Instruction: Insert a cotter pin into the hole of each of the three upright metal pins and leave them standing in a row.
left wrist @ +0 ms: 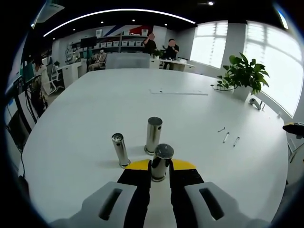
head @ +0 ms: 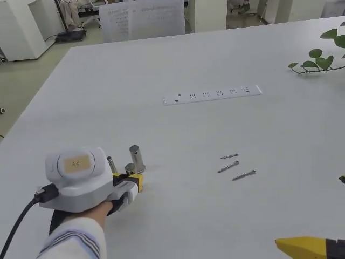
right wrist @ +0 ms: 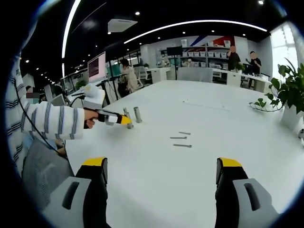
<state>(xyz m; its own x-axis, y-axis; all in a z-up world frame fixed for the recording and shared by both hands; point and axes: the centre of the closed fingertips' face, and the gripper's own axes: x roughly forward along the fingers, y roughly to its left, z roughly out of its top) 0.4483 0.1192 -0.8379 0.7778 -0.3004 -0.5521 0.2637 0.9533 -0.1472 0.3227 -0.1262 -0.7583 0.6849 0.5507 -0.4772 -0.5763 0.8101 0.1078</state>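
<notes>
Three upright metal pins stand close together at the table's near left. My left gripper (left wrist: 160, 167) is shut on the nearest metal pin (left wrist: 161, 160); the other two pins (left wrist: 153, 135) (left wrist: 120, 149) stand free just beyond it. In the head view the left gripper (head: 132, 181) holds that pin (head: 129, 169) beside the taller-looking pin (head: 135, 156). Three cotter pins (head: 229, 156) (head: 228, 167) (head: 244, 175) lie flat in a loose row to the right. My right gripper (right wrist: 162, 166) is open, held low and well short of the cotter pins (right wrist: 182, 145), with nothing between its jaws.
A white power strip (head: 213, 94) lies further back on the table. A potted plant (left wrist: 243, 73) stands at the far right edge. The yellow tip of the right gripper (head: 302, 245) shows at the head view's bottom right. People sit at desks beyond the table.
</notes>
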